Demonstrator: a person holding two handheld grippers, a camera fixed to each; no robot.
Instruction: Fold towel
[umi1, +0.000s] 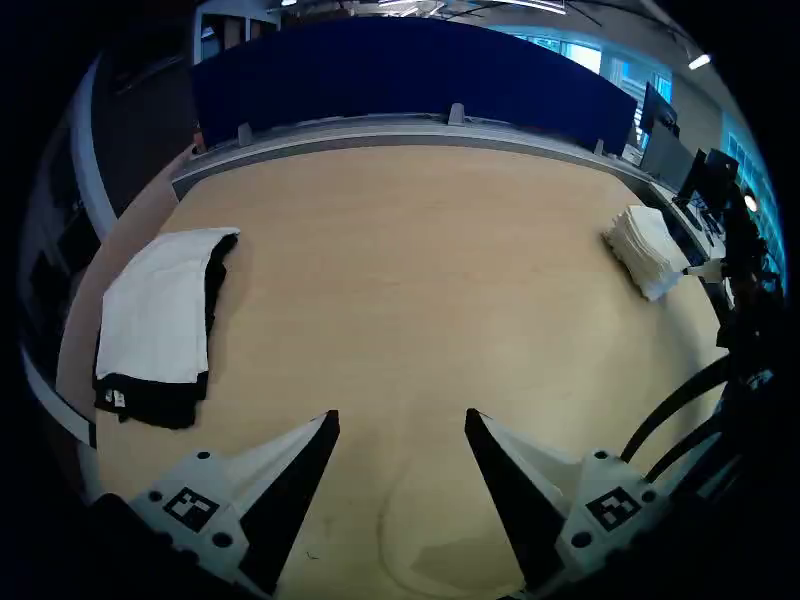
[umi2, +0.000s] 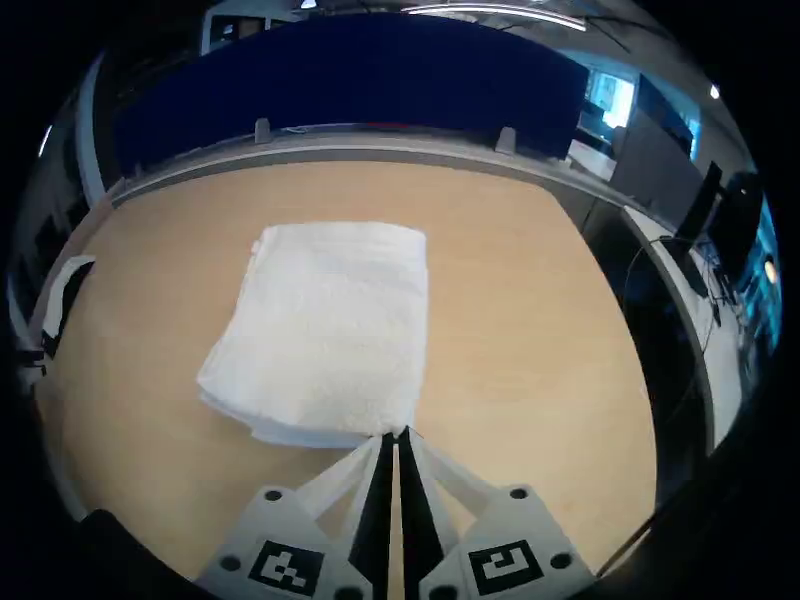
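The wooden table takes most of both views, and a blue partition stands along the table's far edge. A folded white towel lies on the table's middle in the right gripper view. On the table's left side lies a pile of white cloth on black cloth. The left gripper hangs above the table's near part, its fingers wide apart and holding nothing. The right gripper has its fingers almost together, with the tips at the towel's near edge; I cannot tell if cloth is pinched.
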